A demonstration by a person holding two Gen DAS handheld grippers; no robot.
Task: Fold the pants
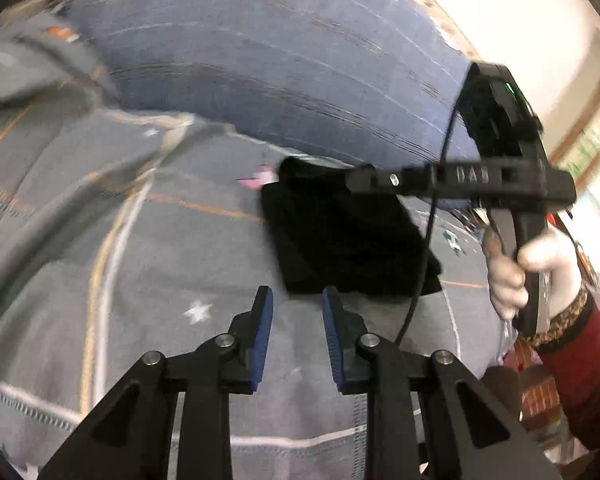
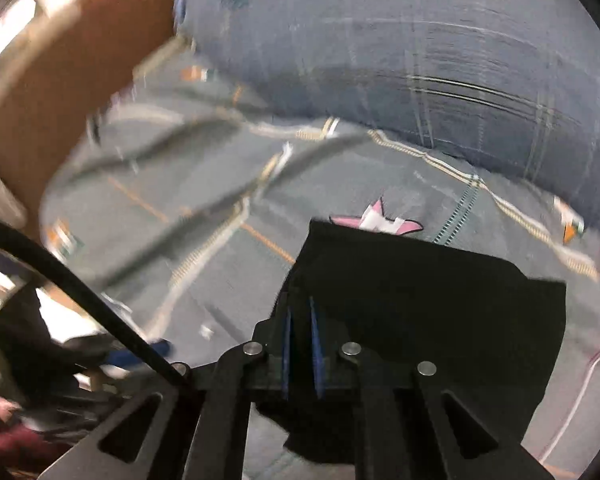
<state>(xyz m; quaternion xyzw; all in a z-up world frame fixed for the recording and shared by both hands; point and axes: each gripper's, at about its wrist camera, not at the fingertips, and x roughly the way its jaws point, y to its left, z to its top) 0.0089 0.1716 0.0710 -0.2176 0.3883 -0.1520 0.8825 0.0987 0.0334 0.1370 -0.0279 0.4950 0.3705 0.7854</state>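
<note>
The black pants (image 1: pixel 340 240) lie folded into a compact rectangle on a grey patterned bedspread (image 1: pixel 140 240). My left gripper (image 1: pixel 298 296) is open and empty, just in front of the near edge of the pants. My right gripper (image 1: pixel 354 180) reaches in from the right over the far edge of the pants, held by a white-gloved hand (image 1: pixel 540 268). In the right wrist view the right gripper (image 2: pixel 300 312) has its blue pads close together over the left edge of the pants (image 2: pixel 440 312); I cannot tell whether cloth is pinched.
A large blue-grey pillow (image 1: pixel 280 60) lies behind the pants across the bed. A brown headboard (image 2: pixel 80 60) rises at the left in the right wrist view. A black cable (image 1: pixel 428 240) hangs from the right gripper across the pants.
</note>
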